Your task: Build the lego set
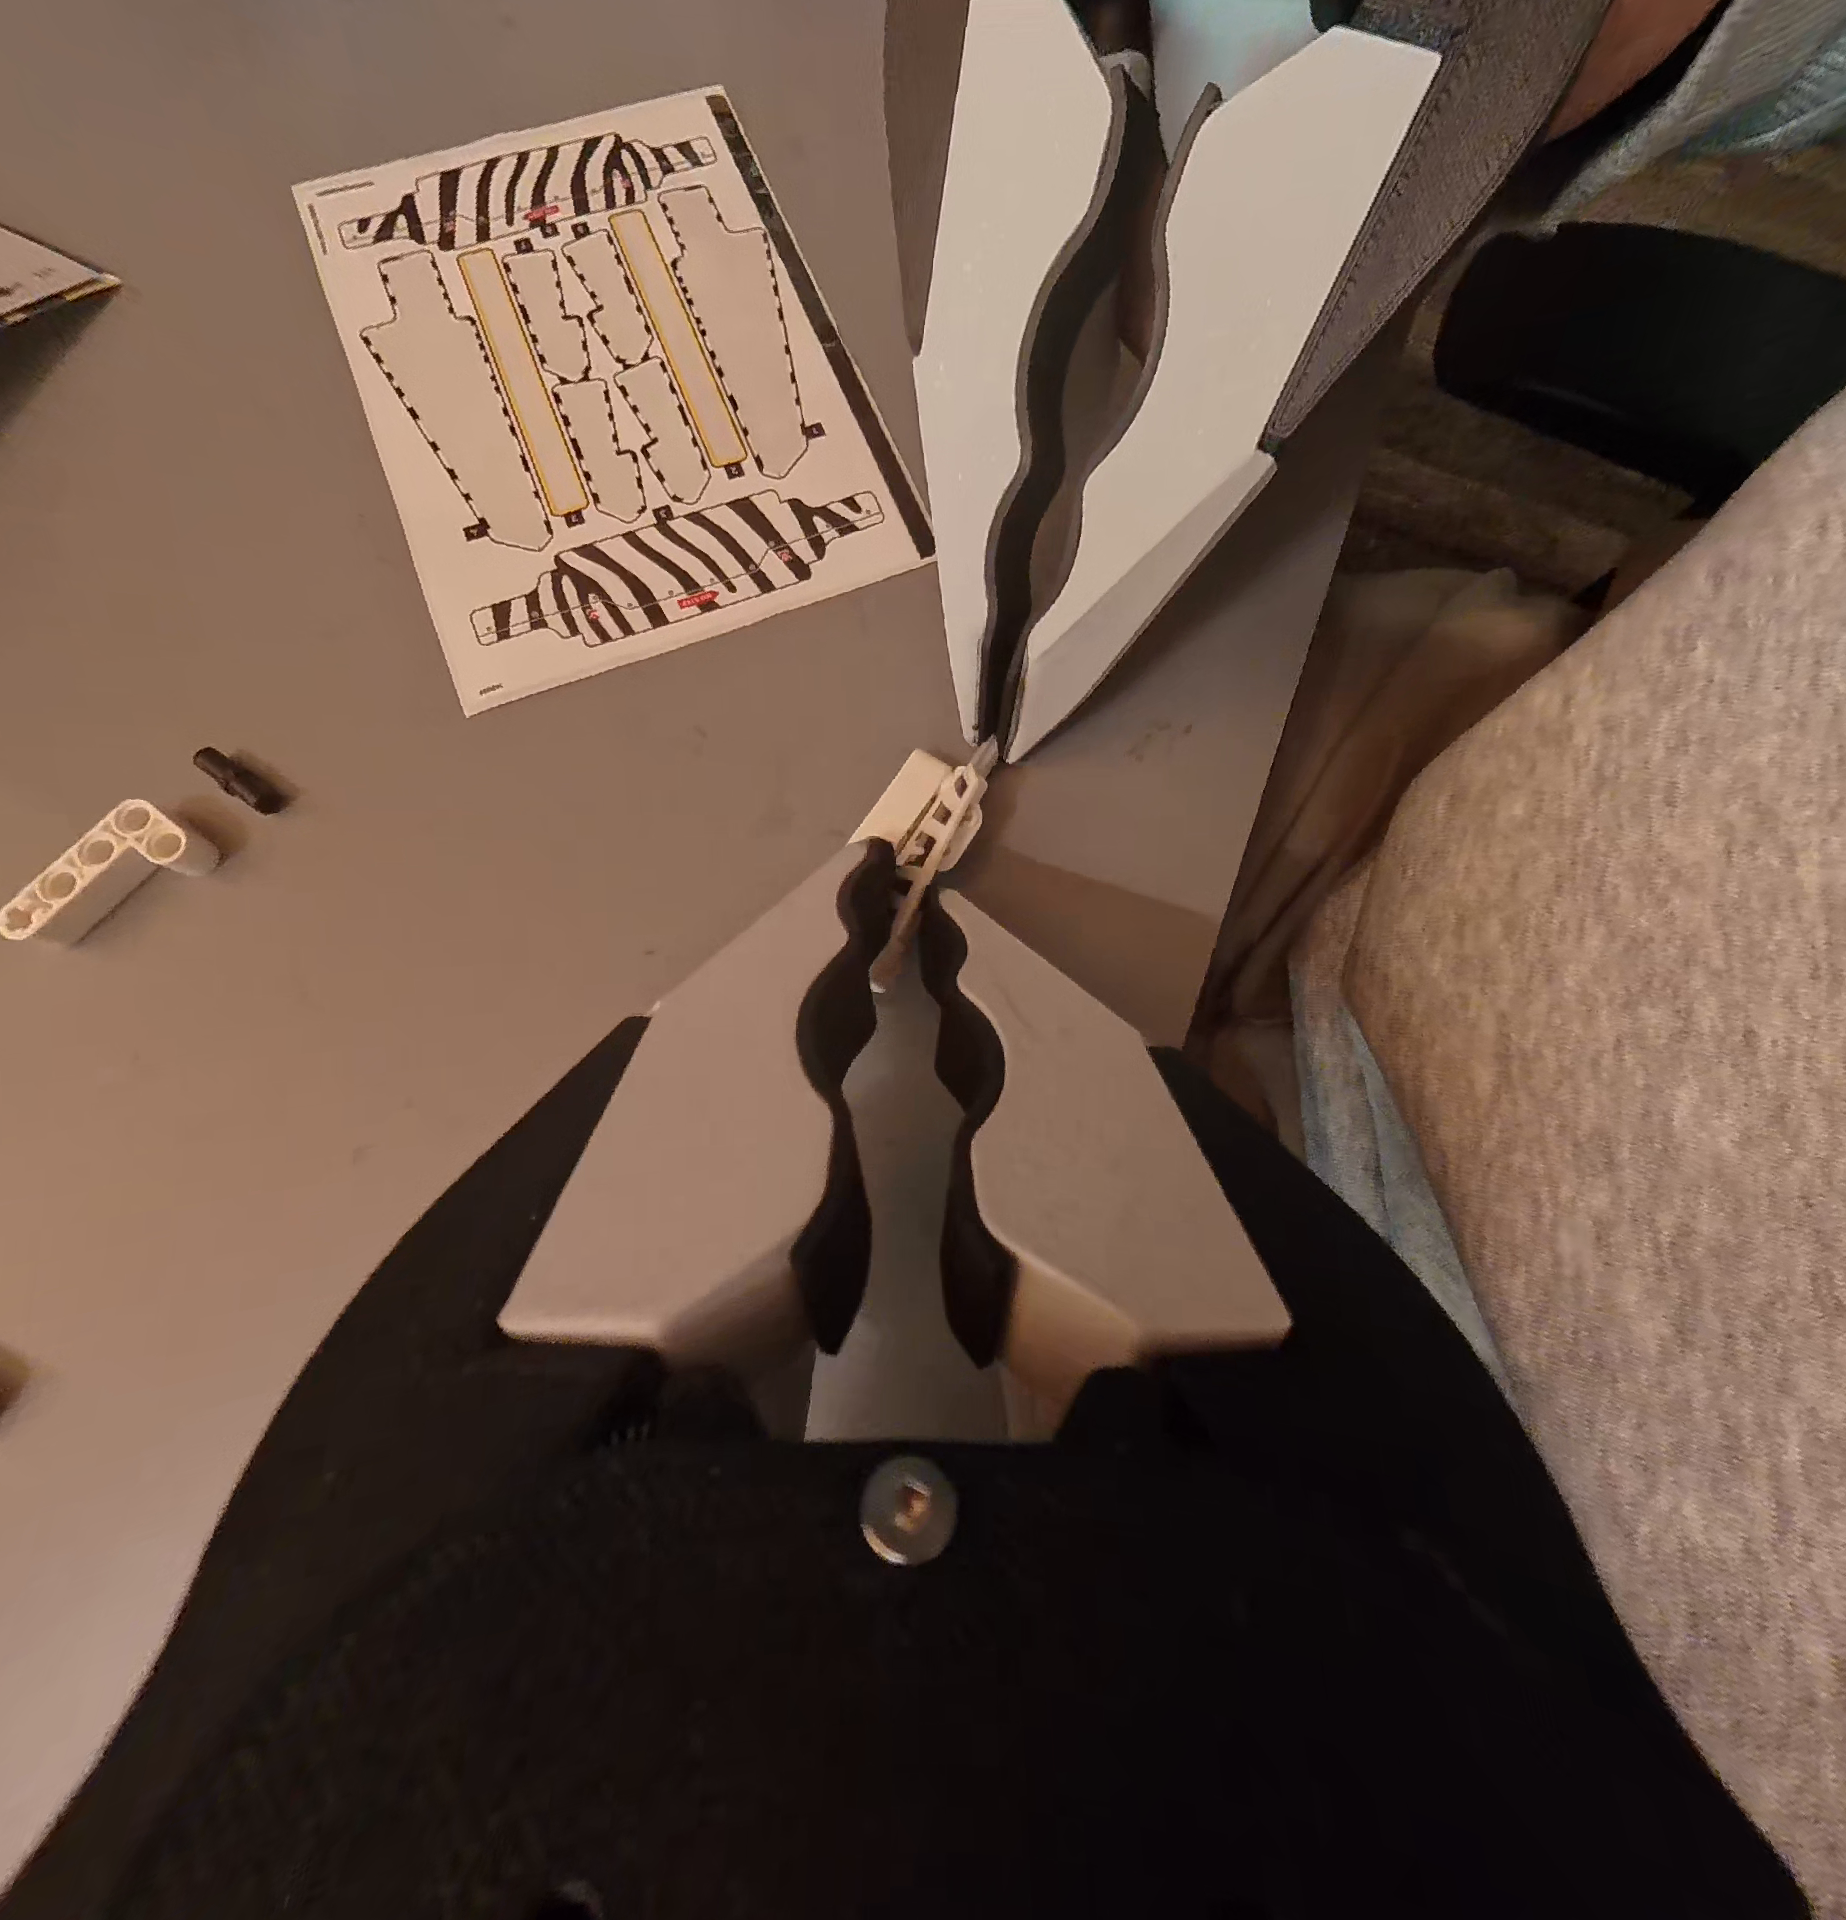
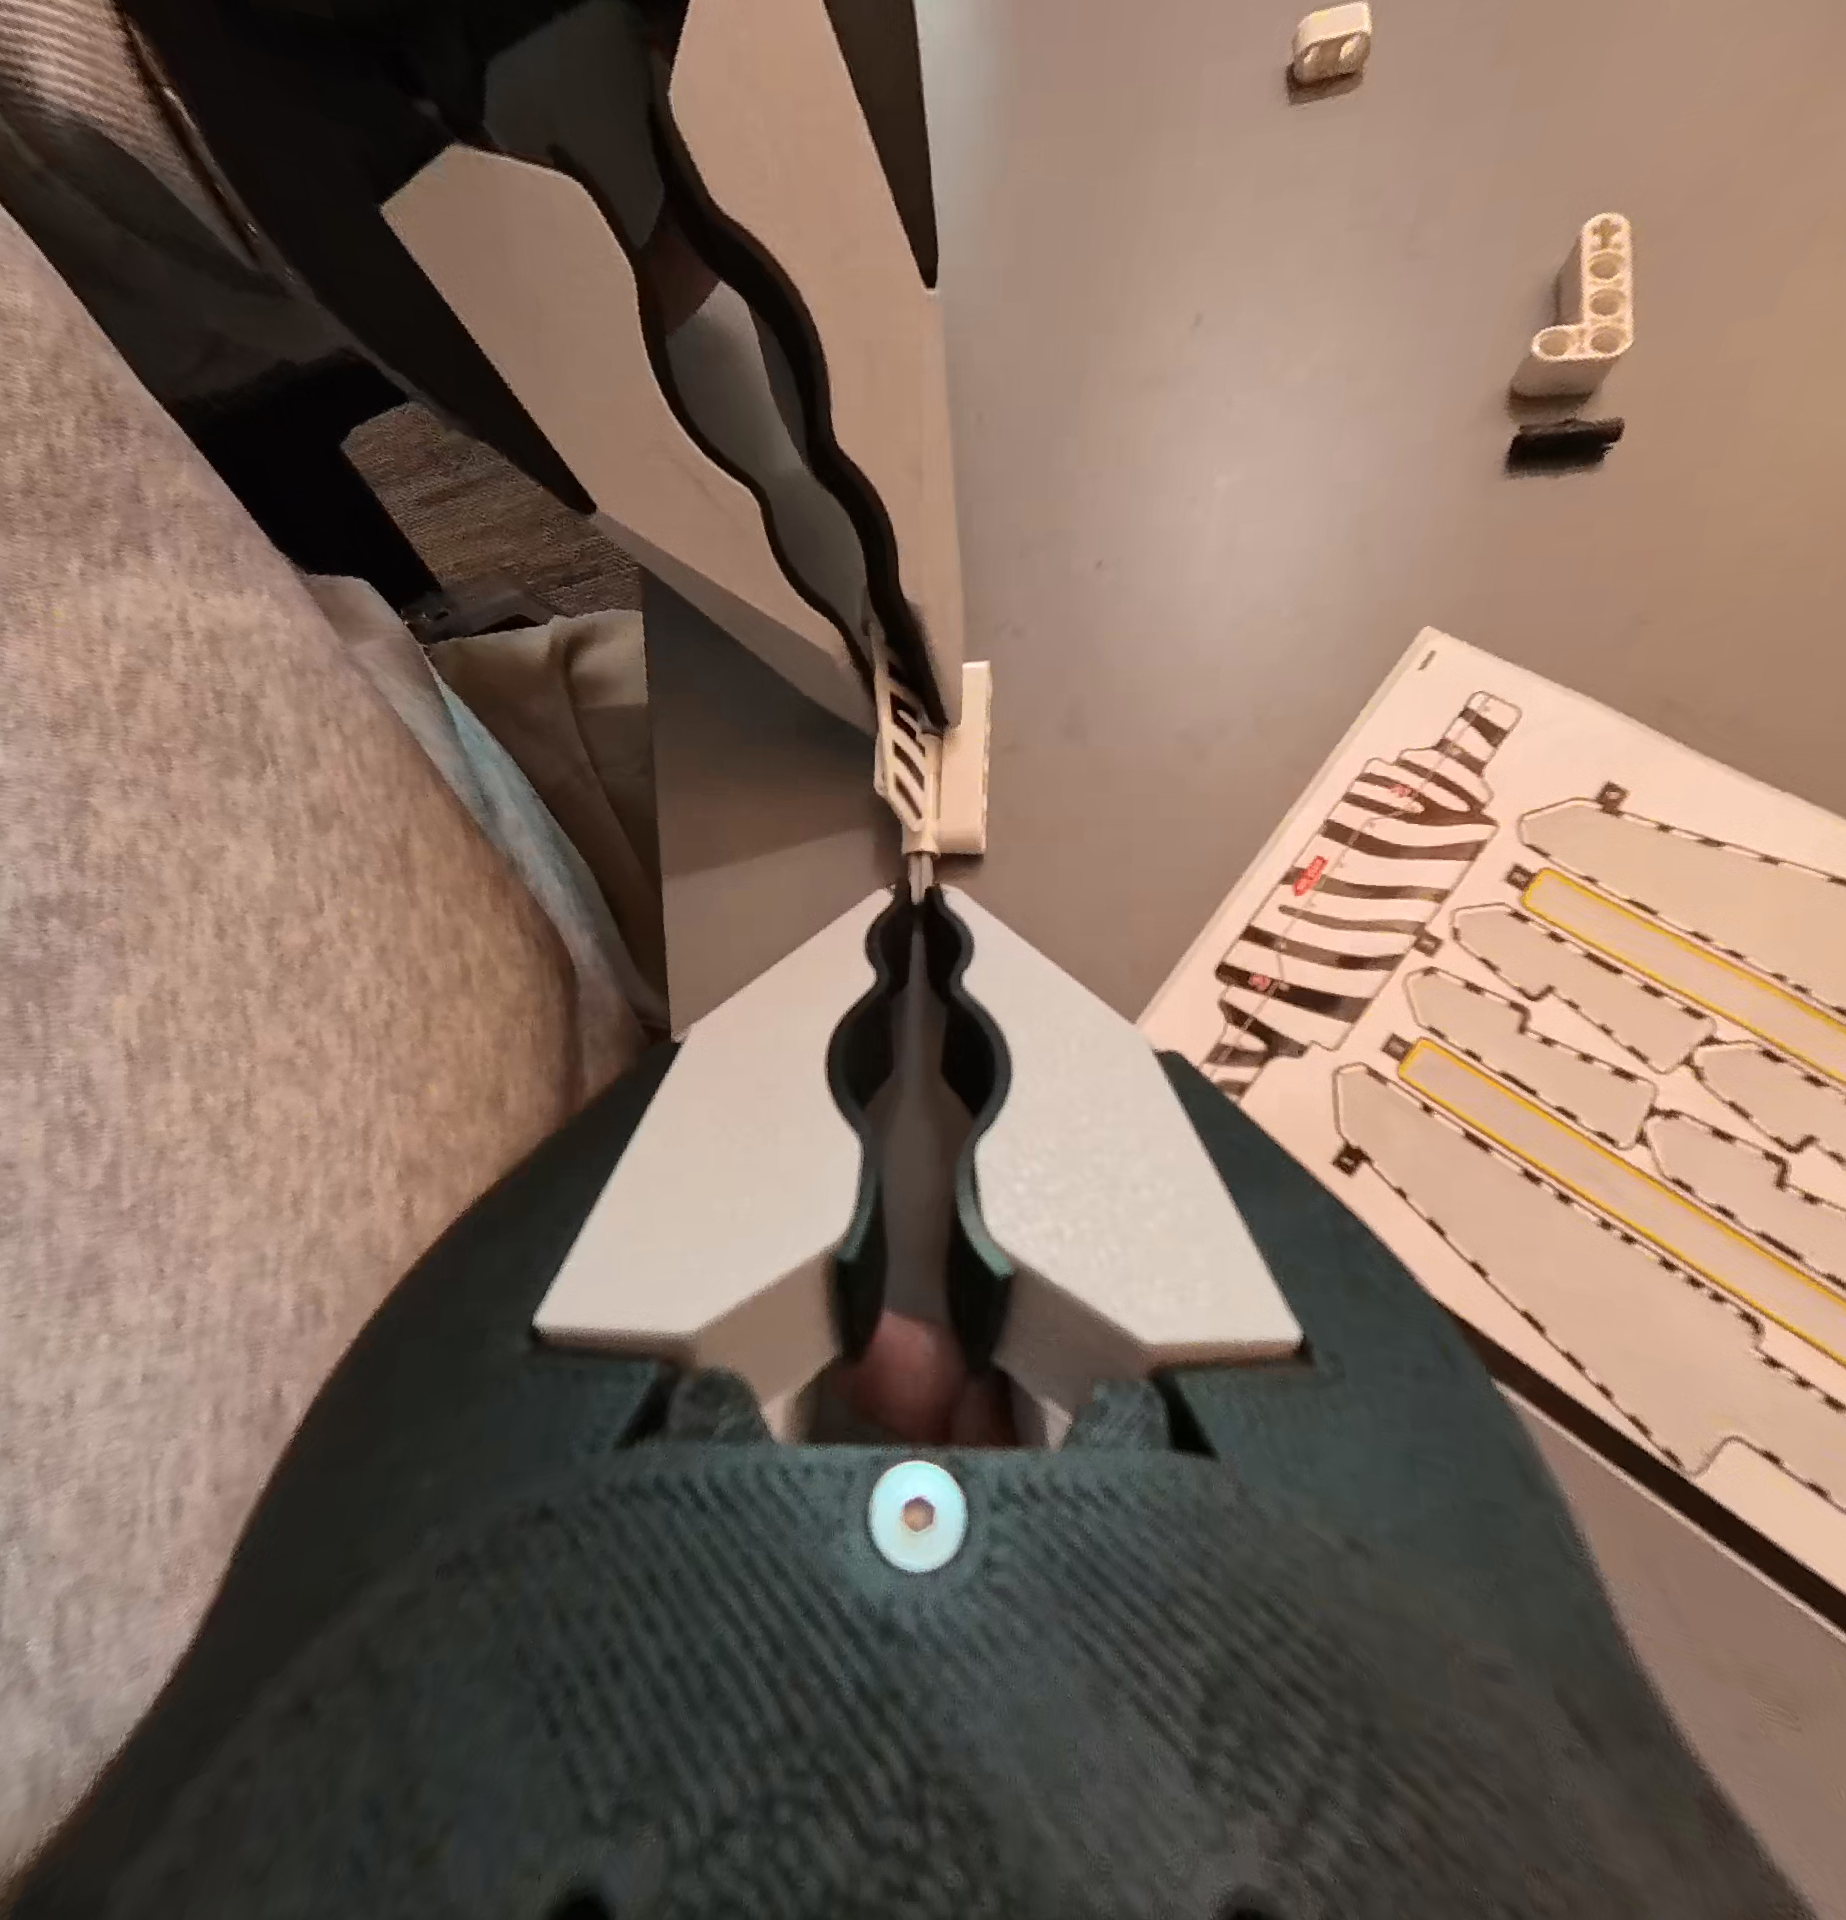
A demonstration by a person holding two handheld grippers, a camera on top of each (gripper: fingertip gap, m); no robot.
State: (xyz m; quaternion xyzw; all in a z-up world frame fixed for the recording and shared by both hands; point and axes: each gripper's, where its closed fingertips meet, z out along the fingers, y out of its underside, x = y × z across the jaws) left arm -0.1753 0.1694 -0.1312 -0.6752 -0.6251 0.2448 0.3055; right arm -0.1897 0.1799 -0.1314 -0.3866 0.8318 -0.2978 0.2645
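A small white lego piece (image 1: 911, 795) with a black-striped sticker (image 1: 945, 826) on it is held between both grippers, just above the grey table's near edge. My left gripper (image 1: 903, 883) is shut on one end of it. My right gripper (image 2: 924, 891) is shut on a thin tab at the other end. In the right wrist view the piece (image 2: 969, 758) and its striped face (image 2: 906, 764) hang from the left gripper (image 2: 903, 649). In the left wrist view the right gripper (image 1: 986, 743) comes in from above, tip to tip with the left.
A sticker sheet (image 1: 607, 395) with zebra stripes lies on the table (image 1: 483, 1039); it also shows in the right wrist view (image 2: 1573, 1091). An L-shaped white beam (image 1: 98, 873) and a black pin (image 1: 235, 774) lie left. A short white beam (image 2: 1332, 36) and a booklet corner (image 1: 25, 270) lie farther off. A person's grey-clad lap (image 1: 1625, 1039) borders the table. Both grippers' tips are close together, under 4 cm apart. My left gripper's tips are some 12 centimetres from the black pin (image 1: 235, 774). It turns up in the right wrist view (image 2: 1571, 444) as well.
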